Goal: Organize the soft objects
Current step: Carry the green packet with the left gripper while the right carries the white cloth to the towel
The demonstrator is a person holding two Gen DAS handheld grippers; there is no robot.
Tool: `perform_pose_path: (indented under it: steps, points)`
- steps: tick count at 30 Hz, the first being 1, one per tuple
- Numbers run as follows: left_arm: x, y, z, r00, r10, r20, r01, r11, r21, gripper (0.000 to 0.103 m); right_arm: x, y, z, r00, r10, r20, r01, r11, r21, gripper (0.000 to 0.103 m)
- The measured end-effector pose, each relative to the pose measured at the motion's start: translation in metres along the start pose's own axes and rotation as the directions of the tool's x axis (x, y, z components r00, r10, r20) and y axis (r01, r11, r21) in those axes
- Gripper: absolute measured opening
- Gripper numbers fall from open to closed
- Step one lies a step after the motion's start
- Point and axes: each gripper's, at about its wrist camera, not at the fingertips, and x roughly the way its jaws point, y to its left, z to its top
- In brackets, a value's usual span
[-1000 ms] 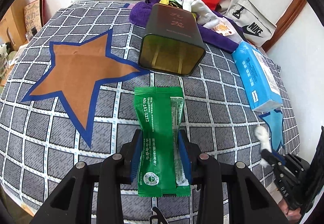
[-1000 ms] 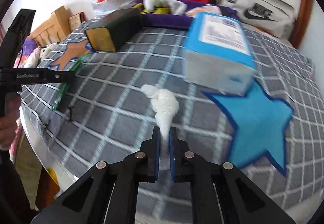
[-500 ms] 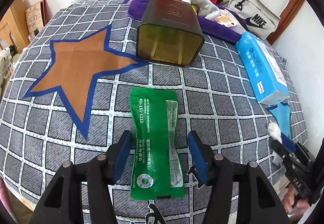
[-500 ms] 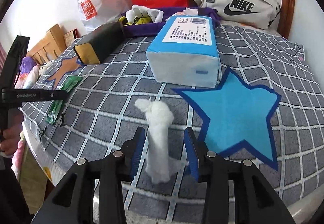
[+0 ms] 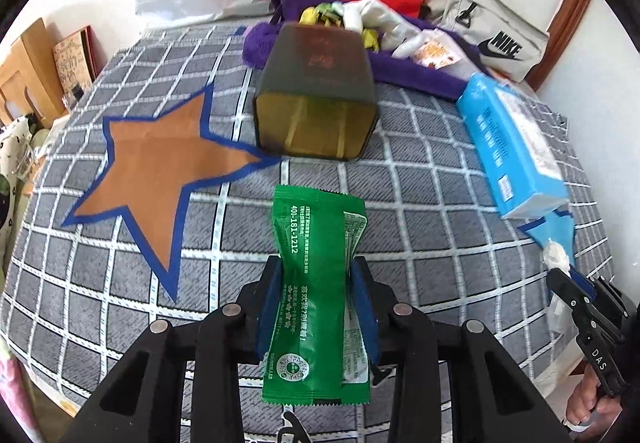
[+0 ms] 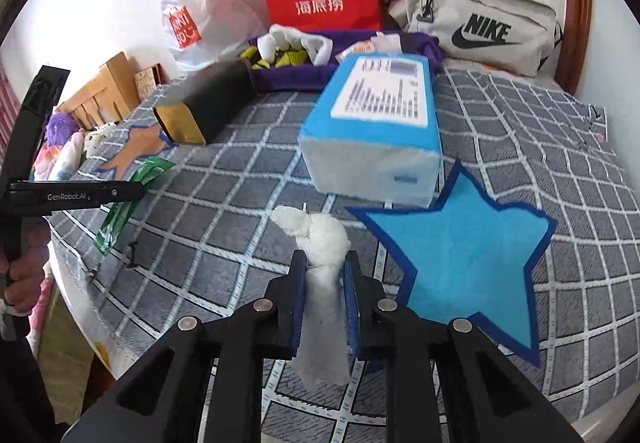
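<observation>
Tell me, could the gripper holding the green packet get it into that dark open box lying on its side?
Probably yes. The left gripper, its jaws closing on the green packet, points toward the dark box, whose open mouth faces it. Only bare checked bedcover lies between them.

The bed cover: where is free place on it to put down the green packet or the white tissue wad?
Free: the orange star left of the dark tin; the blue star below the blue tissue pack; bare checks between tin and pack. Crowded: the purple towel behind the tin. Both grippers' jaws are closing, left gripper on the green packet, right gripper on the tissue wad.
</observation>
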Motion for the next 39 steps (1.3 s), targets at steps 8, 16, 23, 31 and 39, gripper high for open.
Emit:
perform_pose_path:
  steps: [8,16,23,31,39]
  points:
    - [-0.025,-0.004,0.012,0.998,-0.025,0.049,0.025,1.0,0.007,0.032,-0.017,0.006,0.02,0.999,0.016,0.039,-0.015,1.0,-0.007,0.018]
    - [-0.044,-0.001,0.034,0.994,-0.055,0.094,0.056,0.998,-0.015,0.032,-0.036,0.003,0.051,0.997,0.002,0.083,-0.001,1.0,-0.003,0.018]
    - [-0.052,0.0,0.052,0.992,-0.06,0.112,0.062,0.998,-0.019,0.032,-0.043,0.002,0.082,0.993,-0.009,0.116,0.007,1.0,0.021,0.018]
    - [-0.06,-0.001,0.079,0.987,-0.071,0.147,0.074,0.997,-0.015,0.032,-0.038,-0.003,0.109,0.994,-0.034,0.107,0.029,0.999,0.041,0.018]
    - [-0.058,-0.001,0.111,0.982,-0.074,0.172,0.077,0.997,-0.01,0.032,-0.03,-0.006,0.145,0.99,-0.034,0.135,0.029,0.999,0.04,0.018]
